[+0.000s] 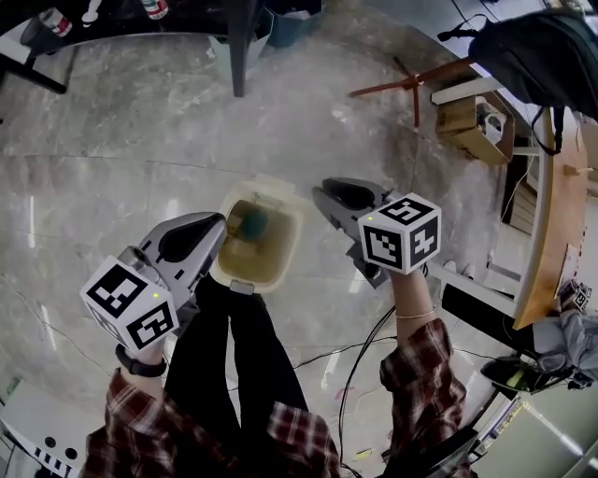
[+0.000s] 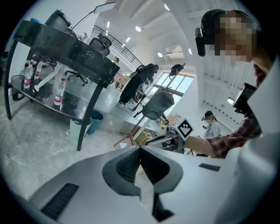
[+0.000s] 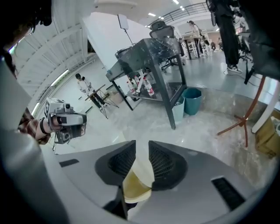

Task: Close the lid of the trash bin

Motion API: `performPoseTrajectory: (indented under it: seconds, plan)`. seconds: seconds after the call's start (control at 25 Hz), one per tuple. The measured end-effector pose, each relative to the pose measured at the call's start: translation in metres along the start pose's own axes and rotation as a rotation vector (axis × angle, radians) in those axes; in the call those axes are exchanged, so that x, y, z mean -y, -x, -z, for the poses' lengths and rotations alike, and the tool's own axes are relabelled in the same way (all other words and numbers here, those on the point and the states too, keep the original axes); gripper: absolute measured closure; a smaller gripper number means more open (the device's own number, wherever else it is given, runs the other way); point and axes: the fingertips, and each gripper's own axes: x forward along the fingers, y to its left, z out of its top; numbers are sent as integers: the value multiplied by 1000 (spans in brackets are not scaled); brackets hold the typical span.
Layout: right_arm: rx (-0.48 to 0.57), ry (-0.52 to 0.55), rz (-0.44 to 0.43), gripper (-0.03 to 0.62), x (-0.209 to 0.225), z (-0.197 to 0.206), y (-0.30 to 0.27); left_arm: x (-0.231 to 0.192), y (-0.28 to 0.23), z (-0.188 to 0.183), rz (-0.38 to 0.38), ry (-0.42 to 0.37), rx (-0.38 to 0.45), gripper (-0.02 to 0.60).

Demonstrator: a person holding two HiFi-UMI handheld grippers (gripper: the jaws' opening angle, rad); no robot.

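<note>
The cream trash bin (image 1: 280, 245) stands on the marble floor just in front of the person's legs, its top uncovered, with a teal object (image 1: 253, 223) inside. I cannot pick out its lid. My left gripper (image 1: 222, 225) hovers at the bin's left rim, its jaws closed tip to tip with nothing between them (image 2: 140, 148). To the right of the bin, a short way off, my right gripper (image 1: 321, 192) holds its jaws a narrow gap apart (image 3: 142, 146). Through that gap the bin's rim (image 3: 138, 183) shows below.
A black table leg (image 1: 239, 47) and a teal bucket (image 1: 290, 21) are farther back. At right are a wooden stand (image 1: 411, 84), a cardboard box (image 1: 467, 121) and a dark backpack (image 1: 533, 56). Cables (image 1: 360, 359) trail beside the person's legs (image 1: 238, 364).
</note>
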Motion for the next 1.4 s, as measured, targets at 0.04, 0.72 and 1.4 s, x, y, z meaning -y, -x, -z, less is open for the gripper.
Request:
performPoseTrajectory:
  seconds: [0.04, 0.72, 1.4]
  plan:
    - [-29, 0, -28, 511, 1, 3, -3, -1, 2, 2, -4, 4, 0, 571]
    - [-221, -143, -347, 511, -41, 48, -16, 6, 12, 8, 10, 48, 37, 571]
    - [-129, -129, -227, 513, -115, 161, -45, 6, 13, 69, 24, 60, -61, 571]
